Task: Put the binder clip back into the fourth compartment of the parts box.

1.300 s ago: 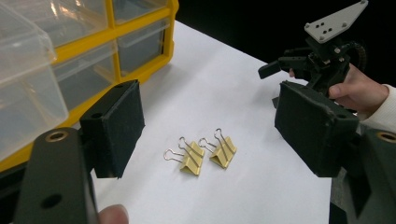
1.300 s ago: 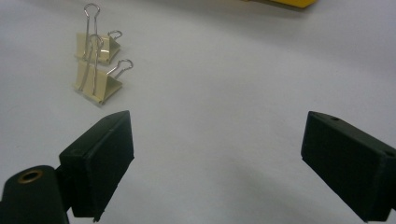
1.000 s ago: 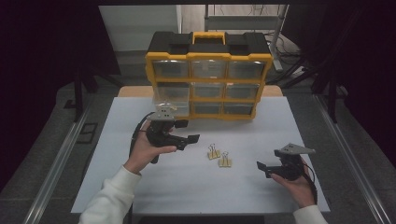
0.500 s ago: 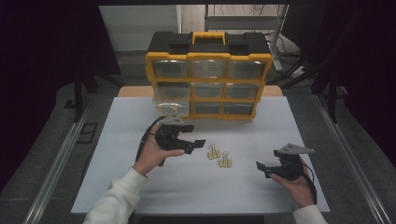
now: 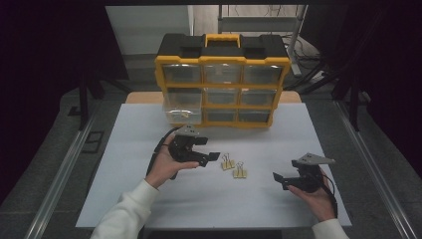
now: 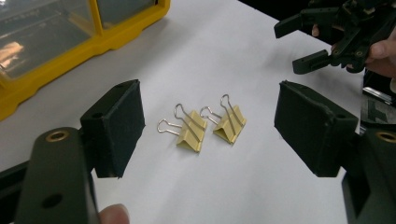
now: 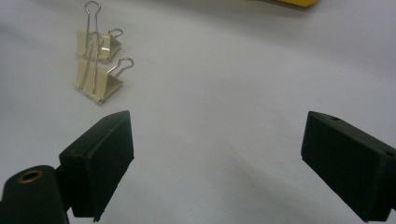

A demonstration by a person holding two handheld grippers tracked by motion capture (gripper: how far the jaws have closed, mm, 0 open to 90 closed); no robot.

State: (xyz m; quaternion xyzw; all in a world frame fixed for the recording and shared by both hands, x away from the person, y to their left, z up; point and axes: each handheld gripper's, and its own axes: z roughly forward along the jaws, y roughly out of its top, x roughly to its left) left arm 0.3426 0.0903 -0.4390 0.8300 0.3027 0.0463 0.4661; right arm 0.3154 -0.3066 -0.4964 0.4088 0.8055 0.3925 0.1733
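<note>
White bench w/ yellow-black drawer organizer at the far edge, one clear drawer at its lower left pulled partway out. Left tool is low over the bench, jaws spread wide, empty, aimed at 2 yellow binder clips lying side by side mid-bench, just beyond its tips. Right tool is off to the right, also spread, empty, well apart from the clips.

White table carries two binder clips and organizer.
</note>
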